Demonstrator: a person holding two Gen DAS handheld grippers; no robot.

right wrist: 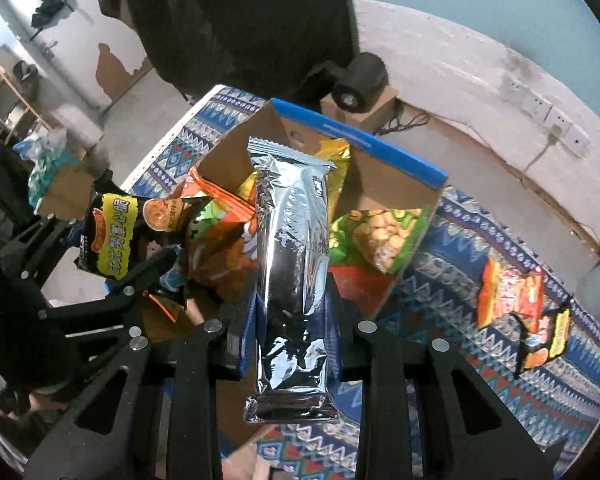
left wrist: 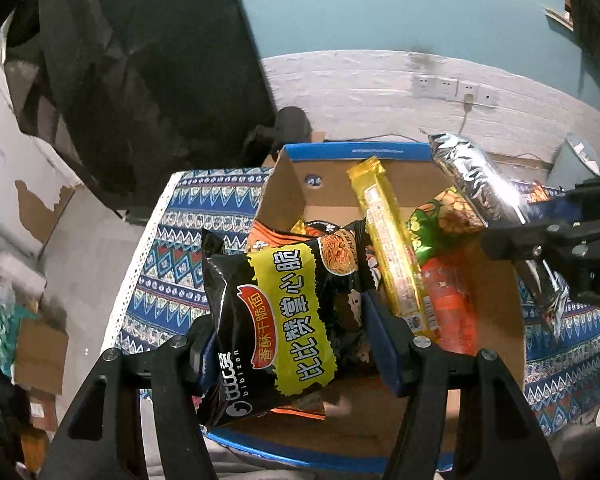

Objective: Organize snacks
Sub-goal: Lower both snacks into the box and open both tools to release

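Observation:
My left gripper [left wrist: 288, 332] is shut on a black and yellow noodle snack bag [left wrist: 276, 312] and holds it over the near left part of an open cardboard box [left wrist: 284, 184] with a blue rim. My right gripper [right wrist: 292, 308] is shut on a long silver foil packet [right wrist: 292, 264] and holds it above the box [right wrist: 380, 196]. The packet also shows in the left wrist view [left wrist: 484, 184]. The box holds a yellow bar pack [left wrist: 392, 248], a green peanut bag [left wrist: 448, 216], a red pack [left wrist: 452, 300] and orange bags [right wrist: 224, 216].
The box stands on a blue patterned cloth [right wrist: 460, 280]. Two more snack bags, one red [right wrist: 508, 288] and one black and yellow [right wrist: 548, 336], lie on the cloth right of the box. A dark chair [left wrist: 140, 80] stands behind the table, wall sockets [left wrist: 448, 88] beyond.

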